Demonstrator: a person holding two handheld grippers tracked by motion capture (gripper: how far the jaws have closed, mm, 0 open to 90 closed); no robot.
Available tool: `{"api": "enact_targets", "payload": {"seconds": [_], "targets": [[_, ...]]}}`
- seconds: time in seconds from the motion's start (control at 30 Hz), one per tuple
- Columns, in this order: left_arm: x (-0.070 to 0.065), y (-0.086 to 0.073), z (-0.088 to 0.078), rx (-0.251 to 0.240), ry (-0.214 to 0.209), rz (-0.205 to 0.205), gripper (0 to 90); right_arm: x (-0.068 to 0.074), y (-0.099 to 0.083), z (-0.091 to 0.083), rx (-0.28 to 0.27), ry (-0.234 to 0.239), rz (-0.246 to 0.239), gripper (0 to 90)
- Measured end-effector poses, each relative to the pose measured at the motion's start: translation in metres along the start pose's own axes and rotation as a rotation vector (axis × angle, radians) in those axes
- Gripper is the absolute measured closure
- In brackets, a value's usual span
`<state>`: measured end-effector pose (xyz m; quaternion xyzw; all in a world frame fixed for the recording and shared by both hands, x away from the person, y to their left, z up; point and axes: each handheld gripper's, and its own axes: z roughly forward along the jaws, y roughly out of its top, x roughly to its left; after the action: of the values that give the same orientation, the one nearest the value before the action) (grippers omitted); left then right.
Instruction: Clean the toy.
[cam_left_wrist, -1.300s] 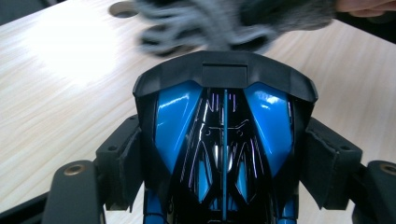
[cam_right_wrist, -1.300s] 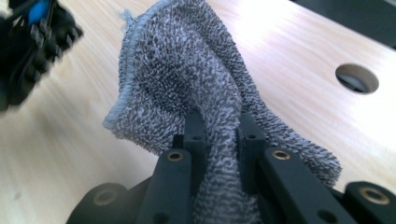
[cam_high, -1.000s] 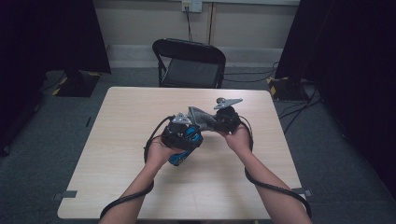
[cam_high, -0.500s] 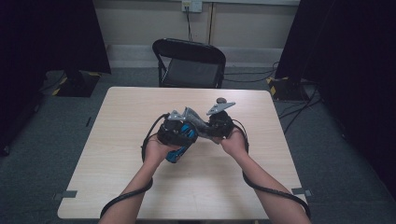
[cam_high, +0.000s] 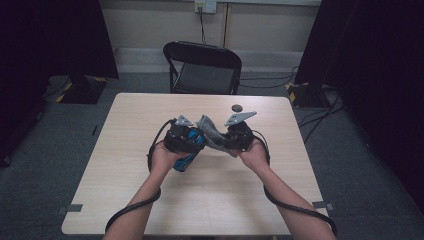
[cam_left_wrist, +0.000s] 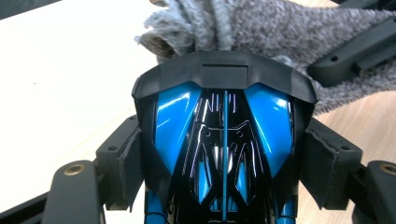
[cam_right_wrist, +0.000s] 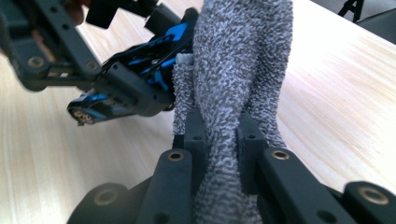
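Pale wooden table (cam_high: 125, 200), dark curtains to either side, grey carpet; black folding chair (cam_high: 202, 67) pushed up at the far edge. Small dark round object (cam_high: 236, 107) lying on the tabletop near that far edge, apart from my hands; too small to identify.

Item one: left gripper (cam_high: 184, 139), in my left hand above the middle of the table. Its padded jaws are clamped on the flanks of a glossy blue-and-black toy car (cam_left_wrist: 224, 154), one pad pressing each side. Car is carried clear of the table, its lower end poking out below my hand in the high view.

Item two: right gripper (cam_right_wrist: 219, 140), in my right hand just beside the left one. Its jaws are drawn tight on a grey towel (cam_right_wrist: 238, 70), the fabric bunched and squeezed narrow between the pads.

Item three: the towel itself, held off the table, reaching from the right jaws across to the car, where its free end lies against the car's black end.
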<state>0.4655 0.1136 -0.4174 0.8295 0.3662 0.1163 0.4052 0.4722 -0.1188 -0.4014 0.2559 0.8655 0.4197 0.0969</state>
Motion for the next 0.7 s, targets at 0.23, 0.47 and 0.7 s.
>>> {"api": "enact_targets", "payload": {"seconds": [0.23,0.47,0.7], "targets": [[0.0001,0.0013,-0.0009,0.000,0.013,0.006,25.6,0.0022,-0.0021,-0.0018,-0.003,0.013,-0.018,79.2],[0.0027,0.0031,-0.0031,0.004,0.027,0.006,25.6,0.0032,-0.0021,-0.0080,-0.011,0.030,-0.018,79.2],[0.0069,0.0021,-0.0047,0.006,0.045,0.004,25.5,0.0057,-0.0043,-0.0086,-0.008,0.054,-0.027,79.1]]}}
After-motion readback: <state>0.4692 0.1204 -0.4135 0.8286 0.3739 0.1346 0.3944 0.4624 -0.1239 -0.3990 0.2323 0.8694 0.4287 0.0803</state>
